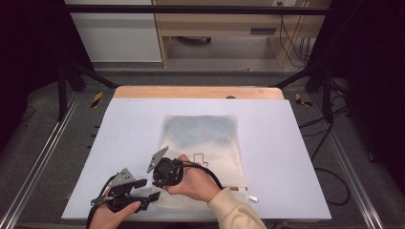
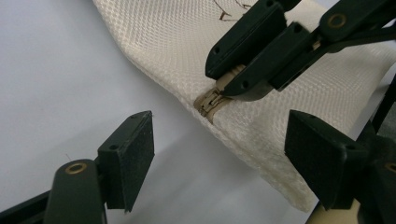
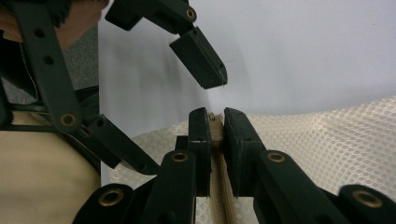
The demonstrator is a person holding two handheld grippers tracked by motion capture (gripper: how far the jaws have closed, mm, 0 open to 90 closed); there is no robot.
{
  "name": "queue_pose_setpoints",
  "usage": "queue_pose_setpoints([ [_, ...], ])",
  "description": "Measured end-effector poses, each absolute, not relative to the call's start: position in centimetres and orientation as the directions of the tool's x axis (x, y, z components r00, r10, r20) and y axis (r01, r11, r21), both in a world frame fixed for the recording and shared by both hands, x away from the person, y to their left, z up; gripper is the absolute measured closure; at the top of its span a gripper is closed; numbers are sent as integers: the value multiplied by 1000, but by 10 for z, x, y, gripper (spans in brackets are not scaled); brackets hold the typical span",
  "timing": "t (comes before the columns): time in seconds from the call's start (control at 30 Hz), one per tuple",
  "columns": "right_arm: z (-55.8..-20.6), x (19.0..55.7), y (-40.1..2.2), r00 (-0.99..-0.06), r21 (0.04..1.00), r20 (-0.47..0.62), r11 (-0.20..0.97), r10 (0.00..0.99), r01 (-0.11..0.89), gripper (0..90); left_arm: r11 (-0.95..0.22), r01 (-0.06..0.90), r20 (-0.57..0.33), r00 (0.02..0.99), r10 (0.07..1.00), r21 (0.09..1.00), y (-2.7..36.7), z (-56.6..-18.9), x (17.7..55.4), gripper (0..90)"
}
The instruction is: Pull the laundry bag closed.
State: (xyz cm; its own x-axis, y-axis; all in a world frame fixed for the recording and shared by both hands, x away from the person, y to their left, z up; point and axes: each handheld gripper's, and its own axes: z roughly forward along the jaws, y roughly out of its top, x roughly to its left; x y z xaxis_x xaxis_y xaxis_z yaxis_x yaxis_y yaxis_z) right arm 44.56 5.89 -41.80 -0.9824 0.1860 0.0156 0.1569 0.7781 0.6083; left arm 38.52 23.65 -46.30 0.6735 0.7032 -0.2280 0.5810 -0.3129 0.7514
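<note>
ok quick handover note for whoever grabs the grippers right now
Right gripper: shut on the zipper pull at the near-left edge of the mesh bag.
Left gripper: open, jaws straddling the bag's edge just past the zipper end, pads not on the fabric.
Bag lies flat on the white table.
Done: pull gripped.
Left: pinch the bag edge, then probably run the zipper.

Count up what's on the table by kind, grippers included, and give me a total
Mesh bag, cream with a zipper: 1
Hand-held grippers, black: 2, the left gripper with jaws apart beside the bag's edge, the right gripper pinching the zipper pull
Total: 3
</note>
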Motion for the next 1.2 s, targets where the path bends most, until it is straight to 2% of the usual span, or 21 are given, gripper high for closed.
queue_pose_setpoints([
  [0.47,-414,444,58,-982,621,7,768,191,154,818,-250,651,-392,673,627,717,234,-472,397,401],
  [0.63,-414,444,58,-984,621,-3,772,177,137,817,-235,674,-460,677,575,700,232,-478,404,456],
  [0.93,-412,444,58,-984,624,-3,770,176,136,818,-232,673,-479,688,546,702,231,-482,410,499],
  [1.2,-411,443,58,-983,628,-4,765,185,141,818,-216,685,-505,680,531,695,235,-484,414,586],
])
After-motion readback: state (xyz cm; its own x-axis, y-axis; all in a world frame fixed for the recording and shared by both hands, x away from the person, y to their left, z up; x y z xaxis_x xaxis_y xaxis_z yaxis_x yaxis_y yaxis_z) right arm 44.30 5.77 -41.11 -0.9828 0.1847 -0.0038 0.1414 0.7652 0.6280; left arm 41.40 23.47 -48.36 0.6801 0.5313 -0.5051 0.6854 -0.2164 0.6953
